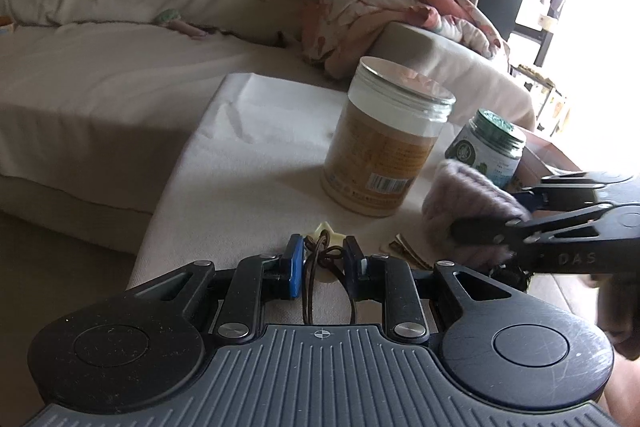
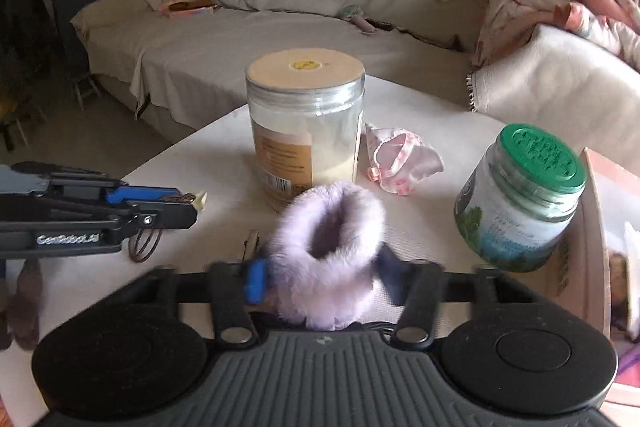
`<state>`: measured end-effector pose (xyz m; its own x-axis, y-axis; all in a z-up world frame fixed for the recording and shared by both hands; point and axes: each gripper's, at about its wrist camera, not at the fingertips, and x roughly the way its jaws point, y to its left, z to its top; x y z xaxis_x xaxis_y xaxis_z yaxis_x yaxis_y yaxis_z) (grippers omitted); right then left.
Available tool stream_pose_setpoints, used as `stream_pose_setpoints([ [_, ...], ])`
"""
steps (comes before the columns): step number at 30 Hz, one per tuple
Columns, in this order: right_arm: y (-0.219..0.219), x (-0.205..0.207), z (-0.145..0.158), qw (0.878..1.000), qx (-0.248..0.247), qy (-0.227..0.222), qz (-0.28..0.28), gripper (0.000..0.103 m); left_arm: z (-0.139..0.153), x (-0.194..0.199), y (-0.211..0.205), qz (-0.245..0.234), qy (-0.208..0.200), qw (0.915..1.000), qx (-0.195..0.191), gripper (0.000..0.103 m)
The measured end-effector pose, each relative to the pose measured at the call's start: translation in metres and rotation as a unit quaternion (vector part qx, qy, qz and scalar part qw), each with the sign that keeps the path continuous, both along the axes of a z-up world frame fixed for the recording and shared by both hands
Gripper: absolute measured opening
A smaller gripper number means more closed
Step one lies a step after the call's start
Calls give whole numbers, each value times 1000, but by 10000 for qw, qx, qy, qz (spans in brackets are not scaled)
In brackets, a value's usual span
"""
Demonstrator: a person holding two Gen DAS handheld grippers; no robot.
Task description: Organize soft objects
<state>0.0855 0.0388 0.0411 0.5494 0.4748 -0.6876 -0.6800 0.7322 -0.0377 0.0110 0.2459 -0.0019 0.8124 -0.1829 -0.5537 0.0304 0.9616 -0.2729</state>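
My right gripper (image 2: 322, 277) is shut on a fluffy lilac scrunchie (image 2: 328, 251) and holds it above the white table (image 2: 208, 155); it also shows in the left wrist view (image 1: 468, 203). My left gripper (image 1: 324, 267) is shut on a thin brown hair tie (image 1: 320, 259) with a cream star charm (image 1: 322, 229), low over the table near its front edge. In the right wrist view the left gripper (image 2: 192, 205) is at the left, with the brown hair tie loops (image 2: 144, 245) hanging under it. A pink patterned cloth piece (image 2: 396, 159) lies behind the scrunchie.
A tall clear jar with an orange label (image 2: 304, 131) stands mid-table. A green-lidded jar (image 2: 520, 199) stands to the right, beside a pink box (image 2: 596, 227). Brown hair clips (image 1: 404, 247) lie on the table. A grey sofa (image 2: 240, 39) with blankets and plush toys lies behind.
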Motion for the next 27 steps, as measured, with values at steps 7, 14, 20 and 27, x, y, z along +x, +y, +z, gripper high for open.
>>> stream_pose_setpoints([
  [7, -35, -1, 65, 9969, 471, -619, -97, 33, 79, 26, 24, 153, -702, 9974, -17, 24],
  [14, -112, 21, 141, 9831, 986, -1307, -816, 33, 188, 81, -33, -519, -1648, 9845, 297, 24],
  [20, -200, 38, 163, 9676, 1010, -1625, -1647, 33, 206, 140, -140, -1957, -1298, 9708, -496, 24],
  [27, -254, 57, 107, 9748, 927, -917, -1811, 54, 129, 205, -249, -2593, 277, 9572, -1254, 26],
])
